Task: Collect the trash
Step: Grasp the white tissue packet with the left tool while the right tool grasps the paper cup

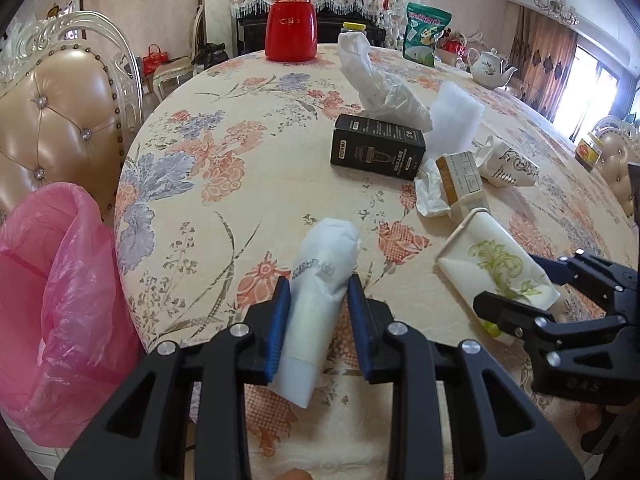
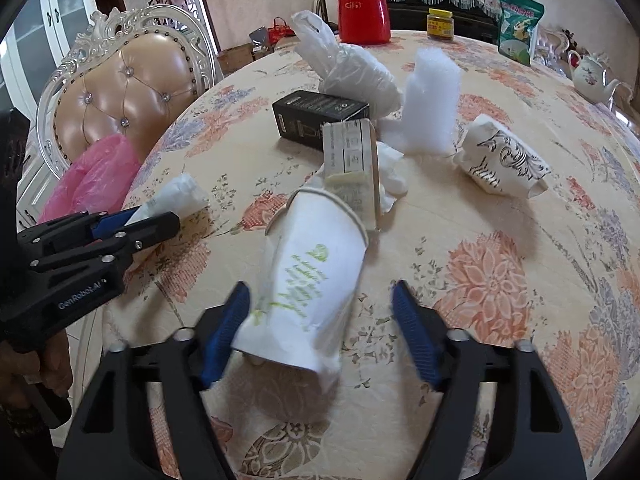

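My left gripper (image 1: 319, 284) is shut on a crumpled white wrapper (image 1: 328, 248) lying on the floral tablecloth (image 1: 224, 184), with both blue pads pressing its sides. In the right wrist view this wrapper (image 2: 180, 192) sticks out past the left gripper (image 2: 154, 214). My right gripper (image 2: 320, 288) stands open around a crushed paper cup with green print (image 2: 316, 248). Its left pad touches the cup and its right pad is well apart from it. The same cup (image 1: 496, 264) and right gripper (image 1: 516, 284) show at the right of the left wrist view. A pink trash bag (image 1: 60, 280) hangs open beside the table's left edge.
Further back lie a black box (image 1: 378, 148), a white plastic bag (image 1: 380, 84), white foam (image 1: 456, 120), a small carton (image 1: 460, 176), tissue (image 1: 430, 196) and a black-printed cup (image 1: 508, 164). A red thermos (image 1: 291, 20), a green bag (image 1: 424, 34), a teapot (image 1: 490, 68) and a padded chair (image 1: 56, 120) ring the table.
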`<state>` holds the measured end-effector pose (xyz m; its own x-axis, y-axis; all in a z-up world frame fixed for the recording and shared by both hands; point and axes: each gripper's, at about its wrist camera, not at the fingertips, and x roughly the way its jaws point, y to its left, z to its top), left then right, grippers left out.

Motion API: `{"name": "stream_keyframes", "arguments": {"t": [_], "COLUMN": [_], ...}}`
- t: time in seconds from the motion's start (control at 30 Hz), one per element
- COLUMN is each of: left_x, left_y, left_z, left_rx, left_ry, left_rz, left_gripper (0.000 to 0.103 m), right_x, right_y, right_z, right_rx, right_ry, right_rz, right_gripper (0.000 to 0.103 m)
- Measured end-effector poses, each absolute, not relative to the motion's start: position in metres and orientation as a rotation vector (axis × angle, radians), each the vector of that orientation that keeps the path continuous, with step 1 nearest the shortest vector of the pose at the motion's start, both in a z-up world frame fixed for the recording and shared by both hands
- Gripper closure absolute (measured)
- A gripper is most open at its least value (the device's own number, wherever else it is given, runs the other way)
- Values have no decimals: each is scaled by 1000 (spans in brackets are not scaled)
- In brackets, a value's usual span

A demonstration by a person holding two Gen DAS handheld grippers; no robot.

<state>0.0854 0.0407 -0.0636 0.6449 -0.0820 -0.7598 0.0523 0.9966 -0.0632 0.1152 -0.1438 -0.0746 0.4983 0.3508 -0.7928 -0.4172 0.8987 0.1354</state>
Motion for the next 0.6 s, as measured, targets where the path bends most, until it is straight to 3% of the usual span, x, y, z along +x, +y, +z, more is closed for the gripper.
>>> {"name": "stream_keyframes", "arguments": {"t": [0.07,0.6], "left_x": [84,73], "left_y": [43,62], "left_z": [-62,-40], "left_rx": [-50,-133], "left_ry": [861,774], "left_rz": [-81,-79], "left_gripper": [77,78], "right_x": [115,110], "right_y": [-142,-144], "right_z": [-75,-50], "right_rx": [-87,-68], "right_ry": [942,869], "right_rz": [463,466], "right_gripper": [56,58]}}
